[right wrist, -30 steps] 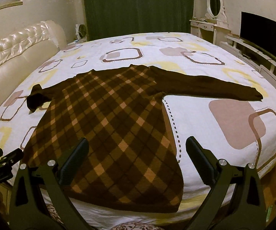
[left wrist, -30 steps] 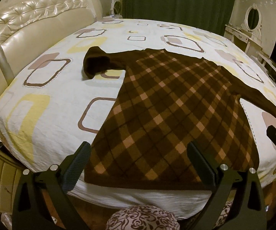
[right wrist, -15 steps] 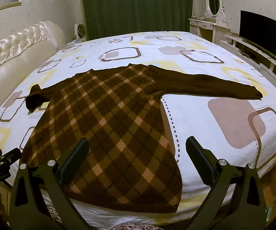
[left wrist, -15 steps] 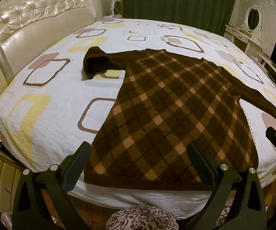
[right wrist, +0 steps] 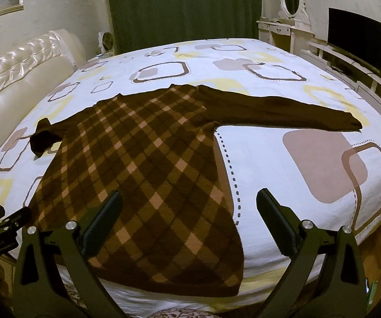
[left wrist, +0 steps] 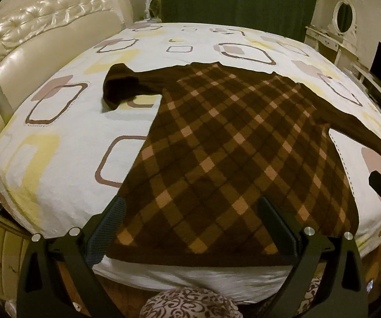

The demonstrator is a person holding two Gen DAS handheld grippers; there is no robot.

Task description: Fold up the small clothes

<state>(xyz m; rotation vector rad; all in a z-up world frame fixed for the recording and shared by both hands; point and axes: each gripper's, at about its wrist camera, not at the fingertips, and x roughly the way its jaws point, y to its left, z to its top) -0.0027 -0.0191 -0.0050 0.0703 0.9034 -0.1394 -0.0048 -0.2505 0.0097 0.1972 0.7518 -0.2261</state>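
Note:
A brown plaid sweater (left wrist: 217, 143) (right wrist: 142, 175) lies spread flat on the bed, hem toward me. Its left sleeve (left wrist: 121, 90) is bunched and folded back near the headboard; its right sleeve (right wrist: 283, 111) stretches straight out to the right. My left gripper (left wrist: 190, 220) hovers open over the sweater's hem, holding nothing. My right gripper (right wrist: 189, 214) is open too, above the hem's right corner and the bare sheet beside it. Each gripper shows at the edge of the other's view.
The bed (left wrist: 58, 137) has a white sheet with brown and yellow squares and a cream padded headboard (left wrist: 44, 34) on the left. A dressing table with oval mirror (right wrist: 291, 13) and a dark TV screen (right wrist: 354, 39) stand at the right. Green curtains (right wrist: 185, 8) hang behind.
Both views shifted only slightly; the grippers drifted a little closer over the hem. The sweater has not moved and both grippers stayed open.

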